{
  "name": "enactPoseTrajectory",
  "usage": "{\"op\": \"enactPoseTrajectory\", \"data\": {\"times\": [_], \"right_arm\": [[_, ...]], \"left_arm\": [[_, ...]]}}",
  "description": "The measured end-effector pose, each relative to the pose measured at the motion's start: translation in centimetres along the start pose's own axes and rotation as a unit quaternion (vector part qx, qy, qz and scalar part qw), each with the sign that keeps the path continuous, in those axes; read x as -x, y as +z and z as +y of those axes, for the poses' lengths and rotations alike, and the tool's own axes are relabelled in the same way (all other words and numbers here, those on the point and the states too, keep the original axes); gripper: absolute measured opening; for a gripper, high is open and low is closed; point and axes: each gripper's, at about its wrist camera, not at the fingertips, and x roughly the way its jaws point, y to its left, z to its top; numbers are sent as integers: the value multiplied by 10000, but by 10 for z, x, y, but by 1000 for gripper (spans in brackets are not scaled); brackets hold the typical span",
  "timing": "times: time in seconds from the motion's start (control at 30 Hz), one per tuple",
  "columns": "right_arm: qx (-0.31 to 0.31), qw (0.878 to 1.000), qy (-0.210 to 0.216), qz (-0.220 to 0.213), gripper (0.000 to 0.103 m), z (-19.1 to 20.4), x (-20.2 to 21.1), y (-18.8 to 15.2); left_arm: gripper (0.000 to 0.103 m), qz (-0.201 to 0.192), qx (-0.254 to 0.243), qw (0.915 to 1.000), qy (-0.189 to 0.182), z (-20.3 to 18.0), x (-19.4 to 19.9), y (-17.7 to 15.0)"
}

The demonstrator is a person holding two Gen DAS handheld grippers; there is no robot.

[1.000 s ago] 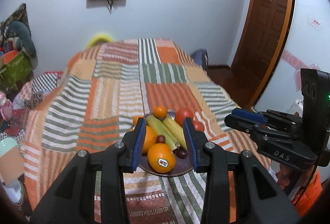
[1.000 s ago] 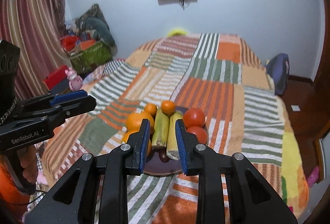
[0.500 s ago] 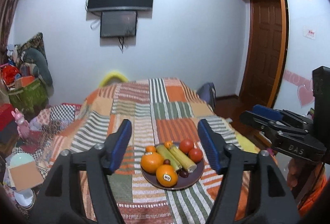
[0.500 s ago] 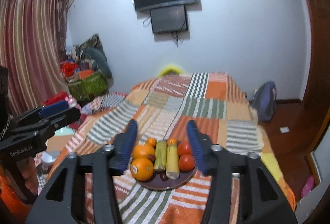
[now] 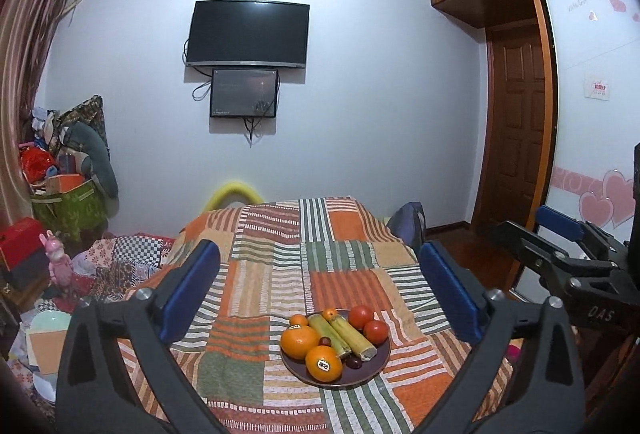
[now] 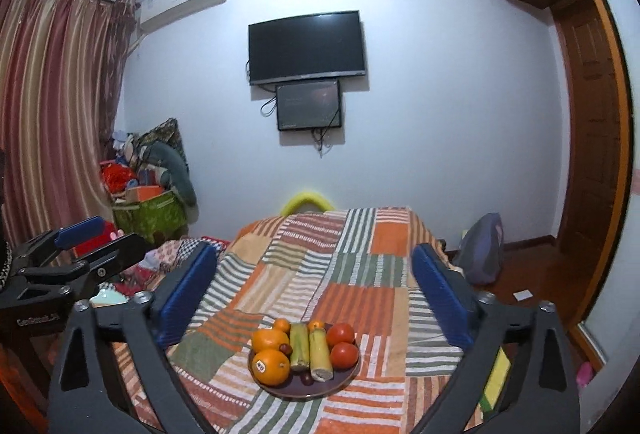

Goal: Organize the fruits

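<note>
1. The bed (image 5: 340, 266), under a patchwork blanket (image 6: 360, 274) of orange, green and cream stripes, carries everything; its far end meets the wall below a television (image 5: 248, 34).
2. The left claw (image 5: 320, 290) hangs above the bed's near end. Its jaws have just been opening and now stand spread wide, released, with nothing between the blue pads (image 5: 188, 294).
3. The right claw (image 6: 316, 294) hangs beside it, likewise just opened wide and released, gripping nothing. Each claw shows at the edge of the other's view.
4. The dark round plate (image 6: 336, 386) lies on the blanket close to the bed's near edge, roughly midway across.
5. Two oranges (image 6: 271, 366) sit on the plate's left side, the nearer one stickered.
6. Two green-yellow stalk pieces (image 6: 320, 354) lie side by side down the middle.
7. Two tomatoes (image 6: 342, 334) sit on the right side.
8. Two small tangerines (image 6: 282, 325) sit at the far rim.
9. Small dark fruits (image 6: 307, 379) lie among them; their kind I cannot tell.
</note>
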Motion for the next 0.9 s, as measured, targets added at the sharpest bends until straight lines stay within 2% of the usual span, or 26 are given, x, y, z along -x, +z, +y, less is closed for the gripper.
{"op": "enactPoseTrajectory", "data": {"times": [0.1, 0.9], "right_arm": [[49, 9999, -95, -33, 103, 1, 3, 0], [34, 10000, -30, -71, 103, 0, 23, -5]], "left_arm": [[103, -15, -28, 10000, 15, -2, 4, -1], [103, -114, -67, 9999, 81, -7, 13, -1]]}}
